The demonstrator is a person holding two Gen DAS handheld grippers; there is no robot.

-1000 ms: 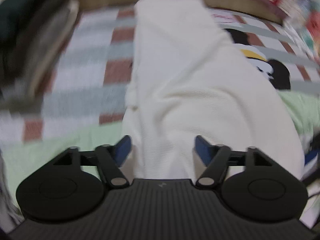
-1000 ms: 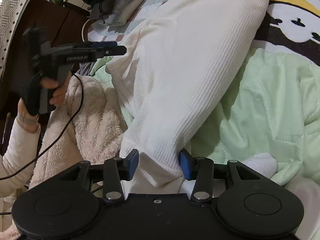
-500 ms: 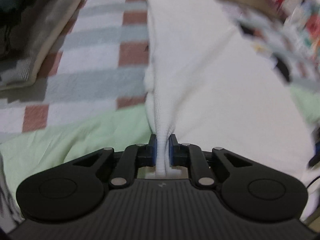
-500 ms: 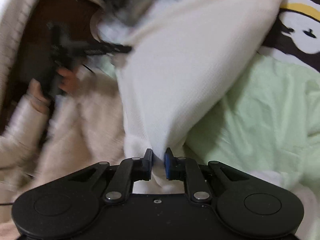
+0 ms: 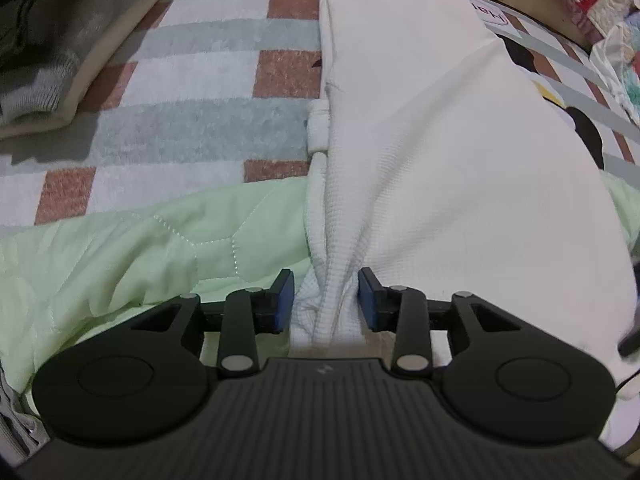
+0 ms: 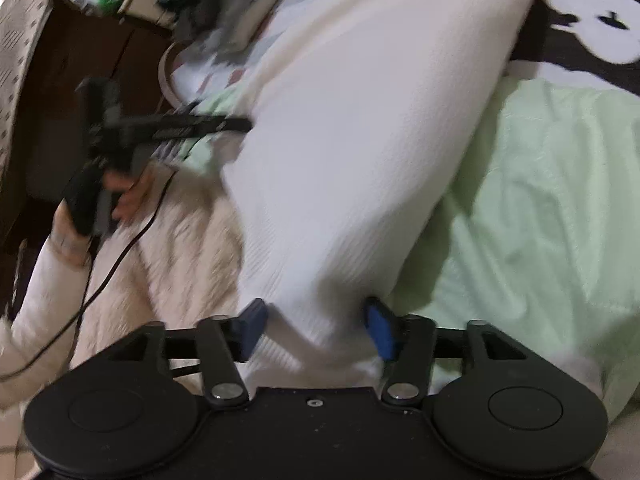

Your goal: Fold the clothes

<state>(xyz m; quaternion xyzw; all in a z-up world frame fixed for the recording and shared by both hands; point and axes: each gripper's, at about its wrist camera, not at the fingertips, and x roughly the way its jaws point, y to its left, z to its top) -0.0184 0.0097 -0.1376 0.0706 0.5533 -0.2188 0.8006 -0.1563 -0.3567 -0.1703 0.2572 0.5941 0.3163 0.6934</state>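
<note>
Left wrist: white garment (image 5: 420,152) bunched between left gripper's (image 5: 326,300) seemingly parted jaws.

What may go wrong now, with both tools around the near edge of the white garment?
1. Both tools, left and right, have just been opening; the garment lies between their pads, apparently loose. It may slip and the fold may come undone.
2. A bunched ridge sits at the left tool; it may stay as a crease.
3. The quilt may get pinched.
</note>
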